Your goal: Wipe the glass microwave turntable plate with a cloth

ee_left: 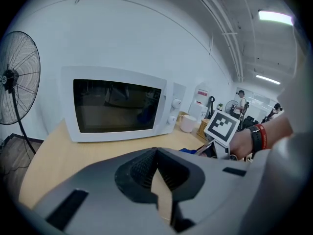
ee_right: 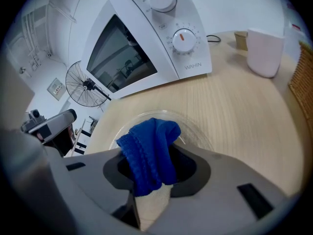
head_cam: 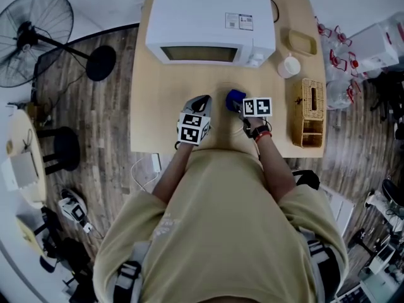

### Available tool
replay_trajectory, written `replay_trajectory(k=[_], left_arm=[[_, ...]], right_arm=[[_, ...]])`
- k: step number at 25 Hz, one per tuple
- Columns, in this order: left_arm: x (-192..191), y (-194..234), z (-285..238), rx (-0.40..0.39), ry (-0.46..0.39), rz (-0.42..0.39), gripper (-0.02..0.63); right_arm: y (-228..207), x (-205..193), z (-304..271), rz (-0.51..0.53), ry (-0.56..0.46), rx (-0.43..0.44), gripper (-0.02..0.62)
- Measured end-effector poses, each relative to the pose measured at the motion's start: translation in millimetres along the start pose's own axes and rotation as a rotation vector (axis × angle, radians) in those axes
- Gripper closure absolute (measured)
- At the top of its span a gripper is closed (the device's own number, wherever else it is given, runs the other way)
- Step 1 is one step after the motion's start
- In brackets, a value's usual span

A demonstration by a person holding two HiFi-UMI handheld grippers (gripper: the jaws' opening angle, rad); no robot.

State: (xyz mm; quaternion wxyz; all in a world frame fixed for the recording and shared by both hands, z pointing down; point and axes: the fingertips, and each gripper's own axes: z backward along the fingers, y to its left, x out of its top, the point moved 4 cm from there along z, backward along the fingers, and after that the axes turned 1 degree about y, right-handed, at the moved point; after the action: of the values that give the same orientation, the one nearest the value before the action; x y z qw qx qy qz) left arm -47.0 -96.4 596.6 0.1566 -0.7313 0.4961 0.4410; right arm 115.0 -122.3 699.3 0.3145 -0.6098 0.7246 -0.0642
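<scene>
**Turntable wipe: cloth gripped, over the plate, extent of wiping unknown**

Status: the glass plate (ee_right: 193,128) is out of the microwave (head_cam: 211,21) and lies flat on the worktop (head_cam: 164,106), midway between the oven's front and the near edge. The oven door is closed. The right gripper (head_cam: 241,106) is clamped on a blue cloth (ee_right: 149,153), whose bunched end hangs over the near part of the plate. I cannot tell whether fabric is actually touching glass. The left gripper (ee_left: 156,153) sits just beside, towards the near edge, with its tips together and nothing between them — it is not steadying the plate.

Judgement: the set-up is done, with the plate out and the cloth in hand. The wipe itself is at most under way. The glass shows no smear or clean patch, so the share already covered cannot be read. The far rim and the right side look unreached from this pose.

View comparison:
- The head view gives the layout of both grippers, the cup (head_cam: 289,65) and the basket (head_cam: 308,112) at the right edge, but the clear glass nearly vanishes against the wood.
- The right gripper view alone shows the plate's rim and the grip on the cloth.
- The left gripper view shows the shut door and the other gripper's marker cube — no plate.
</scene>
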Motion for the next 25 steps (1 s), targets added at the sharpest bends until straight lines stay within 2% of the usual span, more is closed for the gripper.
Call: replay_trajectory(k=[12,17,25], left_arm=[[-4,-5,-3,-0.020,0.010,-0.007,0.588],[-4,-3,-3,-0.019,0.010,-0.003,0.588],[-7,4,0,0.000,0.002,0.018,0.588]], right_arm=[[-23,-3,16,-0.059,-0.018,-0.044,0.449],[-34,-5,24,-0.090,0.004,-0.086,0.448],[-44,-6,32,-0.077,0.020,-0.147,0.448]])
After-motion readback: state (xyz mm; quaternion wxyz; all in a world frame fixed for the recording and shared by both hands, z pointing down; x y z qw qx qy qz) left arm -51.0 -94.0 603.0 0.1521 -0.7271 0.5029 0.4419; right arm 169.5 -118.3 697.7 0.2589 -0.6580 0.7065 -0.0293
